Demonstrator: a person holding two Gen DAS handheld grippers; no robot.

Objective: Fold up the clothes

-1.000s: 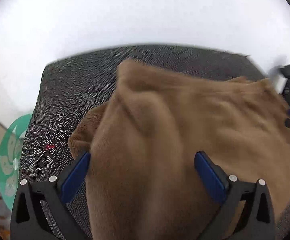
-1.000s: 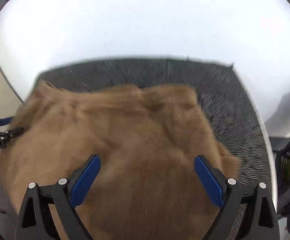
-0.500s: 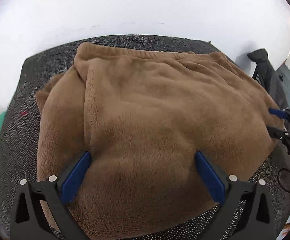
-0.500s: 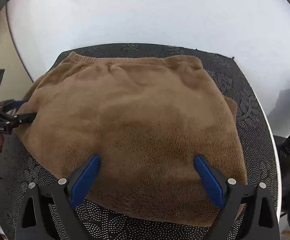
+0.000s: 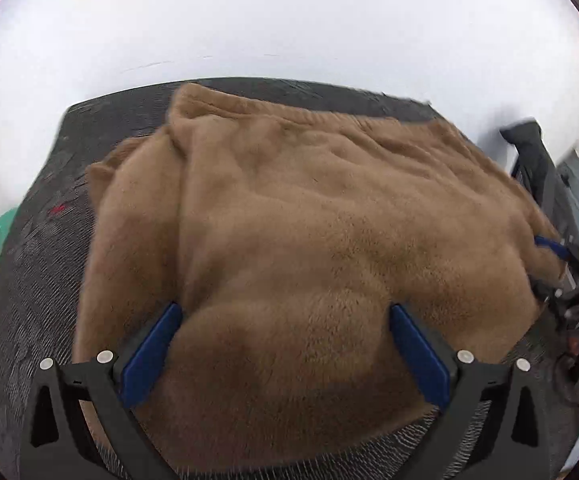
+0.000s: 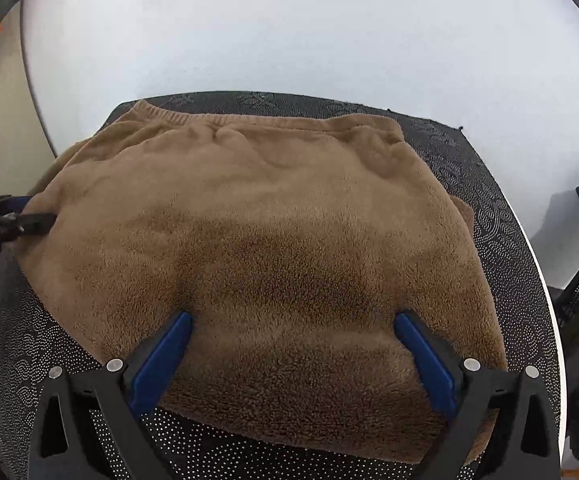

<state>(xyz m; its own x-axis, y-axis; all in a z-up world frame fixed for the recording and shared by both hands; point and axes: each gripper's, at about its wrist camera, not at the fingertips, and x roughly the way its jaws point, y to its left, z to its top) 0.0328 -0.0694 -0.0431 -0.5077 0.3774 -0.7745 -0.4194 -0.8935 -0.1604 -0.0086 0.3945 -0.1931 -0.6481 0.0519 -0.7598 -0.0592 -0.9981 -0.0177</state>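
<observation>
White wall backs a dark dotted mat (image 6: 501, 240) on the desk. My left hand-held gripper (image 5: 285, 344) and right hand-held gripper (image 6: 293, 348) both stand spread wide, pinching nothing, low at the bottom of each frame over the near edge of one brown fleece garment (image 6: 273, 232). It fills the frame's middle, lying doubled with layered edges at the frame's right, so I judge them placed to smooth or take another fold. Two hand-held grippers, one garment.
</observation>
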